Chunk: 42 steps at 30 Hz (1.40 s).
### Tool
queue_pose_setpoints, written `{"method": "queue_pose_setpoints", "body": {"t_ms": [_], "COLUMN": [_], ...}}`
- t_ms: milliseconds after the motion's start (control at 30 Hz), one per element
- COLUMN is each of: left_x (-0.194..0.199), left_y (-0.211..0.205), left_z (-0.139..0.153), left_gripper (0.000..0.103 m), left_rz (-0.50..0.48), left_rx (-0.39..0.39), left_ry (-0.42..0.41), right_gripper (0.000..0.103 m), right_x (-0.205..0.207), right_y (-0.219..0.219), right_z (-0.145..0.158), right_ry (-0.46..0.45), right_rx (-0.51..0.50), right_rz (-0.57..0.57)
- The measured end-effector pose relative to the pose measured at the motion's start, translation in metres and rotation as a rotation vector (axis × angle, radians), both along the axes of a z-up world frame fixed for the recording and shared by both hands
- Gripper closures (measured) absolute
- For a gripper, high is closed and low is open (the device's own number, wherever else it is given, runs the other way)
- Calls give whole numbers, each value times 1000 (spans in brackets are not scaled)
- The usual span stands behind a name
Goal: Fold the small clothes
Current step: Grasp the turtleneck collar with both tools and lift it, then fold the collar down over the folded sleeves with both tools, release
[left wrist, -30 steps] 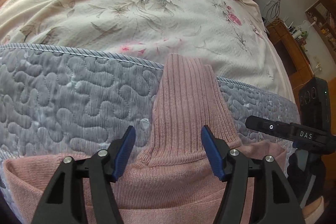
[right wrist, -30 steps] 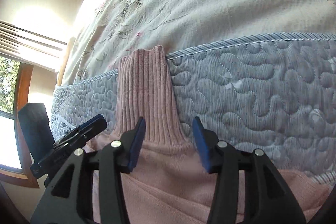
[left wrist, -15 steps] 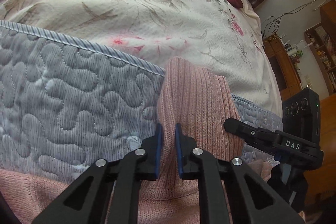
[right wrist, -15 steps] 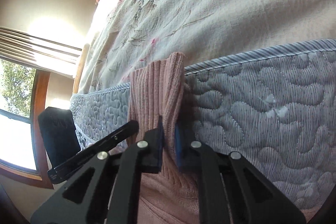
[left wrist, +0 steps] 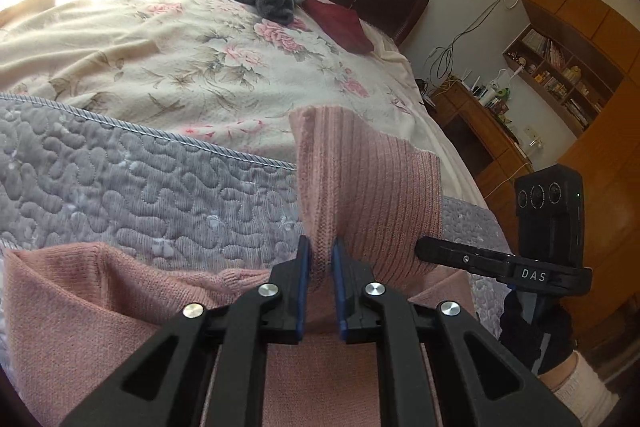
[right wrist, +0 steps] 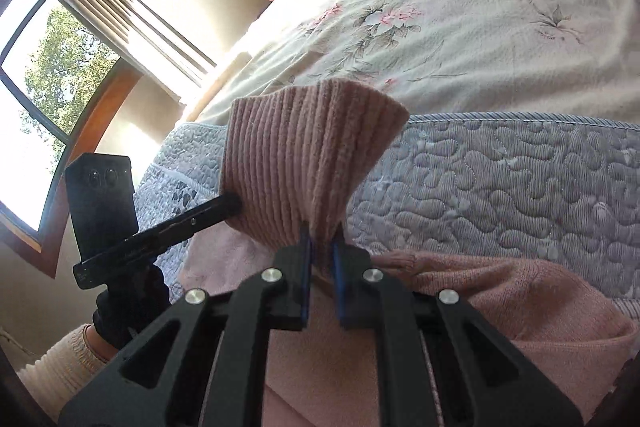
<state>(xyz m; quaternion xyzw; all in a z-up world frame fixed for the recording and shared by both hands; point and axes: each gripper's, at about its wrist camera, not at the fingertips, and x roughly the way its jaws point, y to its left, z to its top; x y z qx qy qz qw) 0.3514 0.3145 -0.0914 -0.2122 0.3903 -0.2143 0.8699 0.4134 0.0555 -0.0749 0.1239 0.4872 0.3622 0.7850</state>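
Big floral bed (left wrist: 168,67) with a grey quilt (left wrist: 120,187); pink sweater (left wrist: 80,299) lies across it near the edge. Both tongs, left (left wrist: 319,267) and right (right wrist: 320,259), were open a second ago; now they're clamped on the ribbed turtleneck collar (left wrist: 372,187) and lifting it, so the fold's starting.

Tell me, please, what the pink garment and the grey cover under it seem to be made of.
The pink sweater looks like soft knit, perhaps wool or acrylic: its collar shows vertical ribs and a matte, slightly fuzzy surface. The grey bedspread looks like quilted woven fabric: stitched wavy lines puff it up, with a faint sheen and a corded edge.
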Motion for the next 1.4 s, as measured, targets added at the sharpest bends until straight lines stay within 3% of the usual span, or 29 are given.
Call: {"method": "queue_pose_setpoints", "body": {"t_ms": [100,233,467,567,667,733,867,900,933,967,1000,1067,1200,1267,1400], "left_x": [-33,-71,-122,-133,-128,-121,-107,-104,-103,-102,-99,-93,-77,-69,-65], "left_y": [-1,-2,12,20,16,8,-14,-18,-22,-25,-28,-27,-16,-14,-13], "left_z": [-7,-30,-70,-64,-56,-55,-65,-68,-70,-71,-71,-69,-54,-56,-79], "left_gripper": [92,91,91,89,66,63,62,64,64,70,82,91,92,92,93], "left_rz": [-15,-25,-16,1,-3,-12,-29,-34,-34,-33,-33,-32,13,12,-5], "left_rx": [21,24,5,-32,-68,-78,-50,-47,-38,-25,-11,-18,-29,-12,46], "left_ry": [-15,24,174,194,218,241,304,314,319,316,315,310,256,257,322], "right_gripper": [95,90,87,87,69,63,62,63,69,78,95,96,97,97,97], "right_x": [-33,-78,-139,-145,-133,-123,-118,-118,-116,-115,-112,-107,-93,-87,-87], "right_y": [1,5,-4,-18,-27,-25,-4,1,3,6,8,6,-6,-6,2], "right_z": [-4,-18,-49,-48,-46,-49,-62,-66,-69,-71,-73,-69,-46,-45,-72], "right_ry": [-21,-53,9,68,162,224,284,296,304,311,326,325,257,238,274], "right_rx": [-36,-137,-242,-181,-61,-7,-47,-51,-55,-52,-48,-39,-8,-53,-182], "right_rz": [30,67,112,69,-17,-53,-56,-59,-61,-59,-57,-71,-107,-115,-93]}}
